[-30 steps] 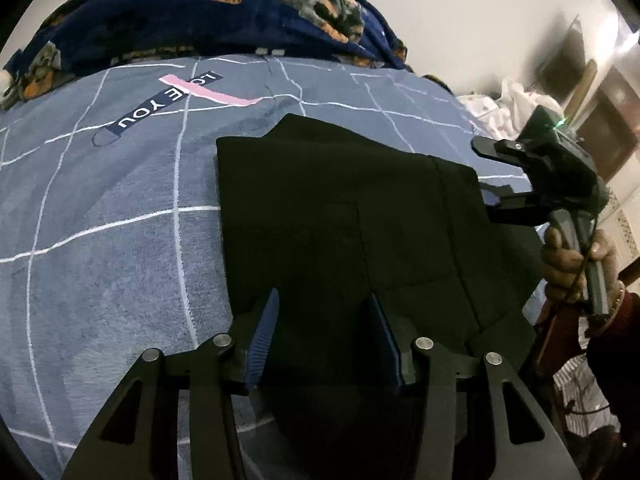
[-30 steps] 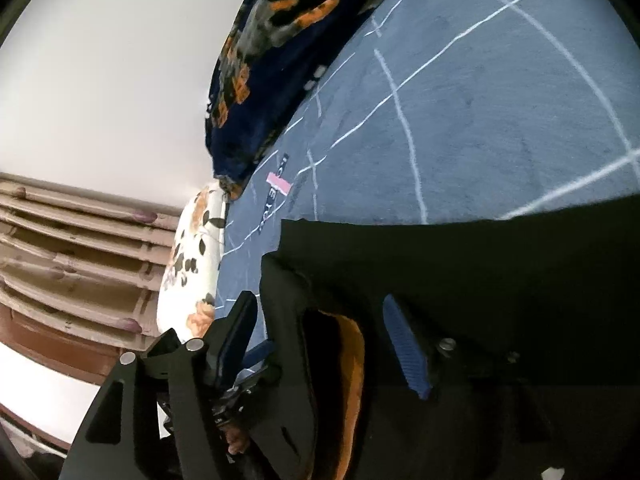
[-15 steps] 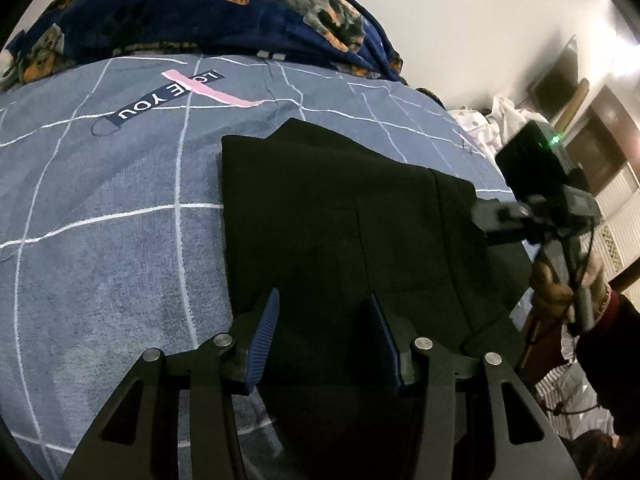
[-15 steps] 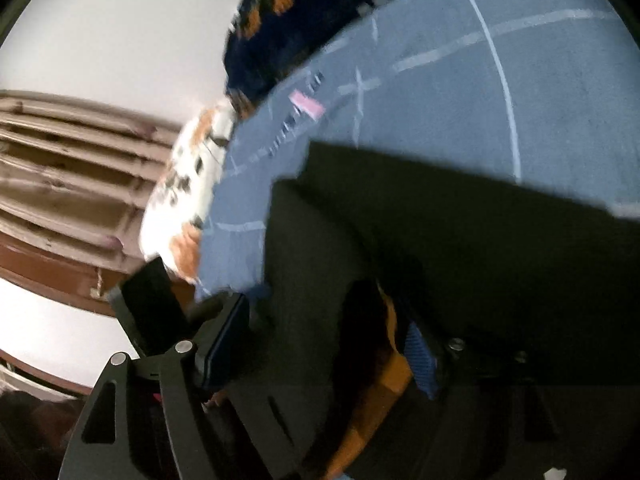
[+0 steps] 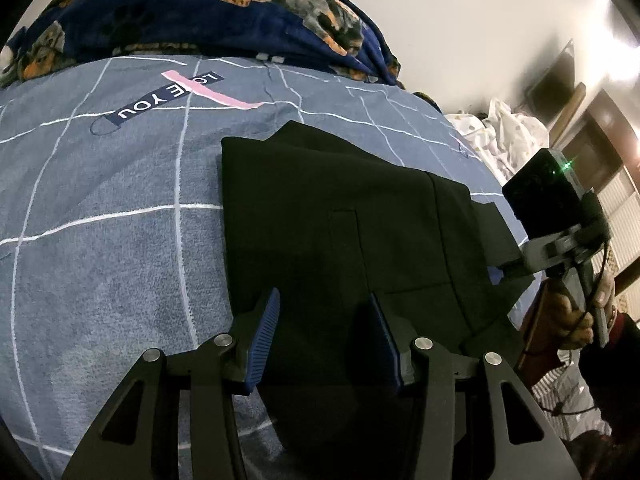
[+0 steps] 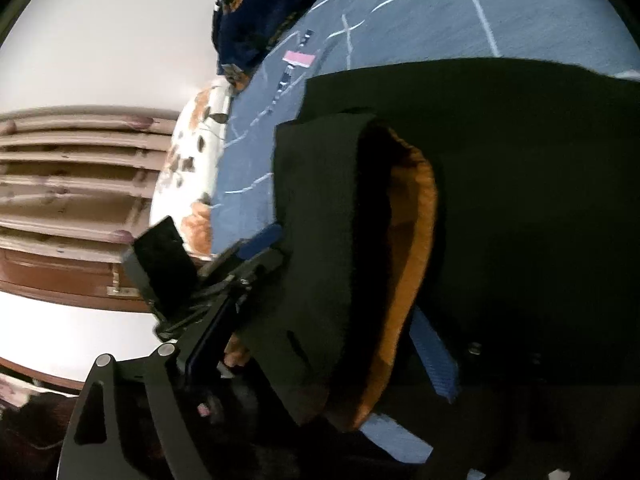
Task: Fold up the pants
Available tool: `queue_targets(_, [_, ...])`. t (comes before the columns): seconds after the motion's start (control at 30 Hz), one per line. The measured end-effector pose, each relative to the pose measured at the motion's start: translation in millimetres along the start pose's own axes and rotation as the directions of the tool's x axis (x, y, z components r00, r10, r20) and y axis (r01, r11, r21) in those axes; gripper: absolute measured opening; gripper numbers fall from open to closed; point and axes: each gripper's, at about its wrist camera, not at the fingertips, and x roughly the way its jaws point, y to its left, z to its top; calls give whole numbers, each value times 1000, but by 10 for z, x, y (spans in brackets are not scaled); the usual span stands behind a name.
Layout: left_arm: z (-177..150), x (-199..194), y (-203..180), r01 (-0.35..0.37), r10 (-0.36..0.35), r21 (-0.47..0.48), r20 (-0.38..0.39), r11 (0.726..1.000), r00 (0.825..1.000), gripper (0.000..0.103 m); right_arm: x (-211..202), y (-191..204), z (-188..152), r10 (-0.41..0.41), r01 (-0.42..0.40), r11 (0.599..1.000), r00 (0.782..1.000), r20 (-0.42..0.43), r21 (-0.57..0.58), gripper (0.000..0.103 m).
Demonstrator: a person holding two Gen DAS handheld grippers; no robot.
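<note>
The black pants (image 5: pixel 340 216) lie folded flat on the blue checked sheet (image 5: pixel 100 200). My left gripper (image 5: pixel 324 336) rests over their near edge, blue pads apart, with flat cloth below and nothing pinched. It also shows in the right wrist view as the left gripper (image 6: pixel 256 248), at the pants' edge. A hand holds my right gripper (image 5: pixel 498 268) at the pants' right edge. In its own view the right gripper (image 6: pixel 320 352) has jaws opening. A loose fold of the pants (image 6: pixel 328 240) with orange lining (image 6: pixel 416 216) stands between them, and the pads do not press it.
A dark blue dog-print blanket (image 5: pixel 200 12) is heaped along the far side of the bed. White cloth (image 5: pixel 508 128) is piled at the right. A floral pillow (image 6: pixel 192 152) and brown wooden slats (image 6: pixel 60 168) lie beyond the bed's edge.
The right gripper's jaws have widened and let go of the orange-lined fold, and the gripper has swung round at the pants' right edge. The left gripper has stayed put.
</note>
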Motion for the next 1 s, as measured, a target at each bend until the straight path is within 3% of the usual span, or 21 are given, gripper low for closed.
queue_targets(0.13, [2,-5,8,4,-4,-1,1,1000,1000,48,16,38,-10,15,-14,1000,999,30,-17,87])
queue_targets(0.2, [-2,-13,9,7,-7,1,3,1000,1000,48,33,29,2,-48,50,998,998,51,-28,76])
queue_targets(0.33, [-10,-14,5,6,-6,6,8,1000,1000,48,163,168,5,-152,159,984,985,85,-81,75])
queue_targets(0.4, [-20,-24,7,5,-5,6,14,1000,1000,48,240,213,-1,-214,224,970,971,101,-94,51])
queue_targets(0.43, [-19,-32,0,2,-2,12,14,1000,1000,48,254,178,8,-238,246,966,966,99,-74,28])
queue_targets(0.5, [-2,-47,-33,-6,6,21,0,1000,1000,48,203,123,9,-198,203,979,973,123,-33,25])
queue_targets(0.57, [52,-93,-76,-36,37,27,-20,999,999,48,150,197,-16,-202,211,976,968,148,-51,22])
queue_targets(0.67, [155,-256,-155,-63,62,46,12,997,998,49,-87,336,-27,-112,124,991,972,205,-47,16])
queue_targets(0.73, [248,-382,-207,-52,49,45,49,998,998,59,-328,452,-24,-67,85,994,968,241,-66,12])
queue_targets(0.8, [337,-437,-261,-47,44,42,75,998,996,71,-600,525,-26,-59,85,993,958,281,-82,12])
queue_targets(0.87, [419,-420,-326,-25,21,53,89,998,996,72,-854,512,-36,-68,97,992,945,320,-77,12])
queue_targets(1.0, [507,-202,-494,-39,34,104,47,994,998,72,-1375,310,-110,-111,132,991,909,401,-24,12])
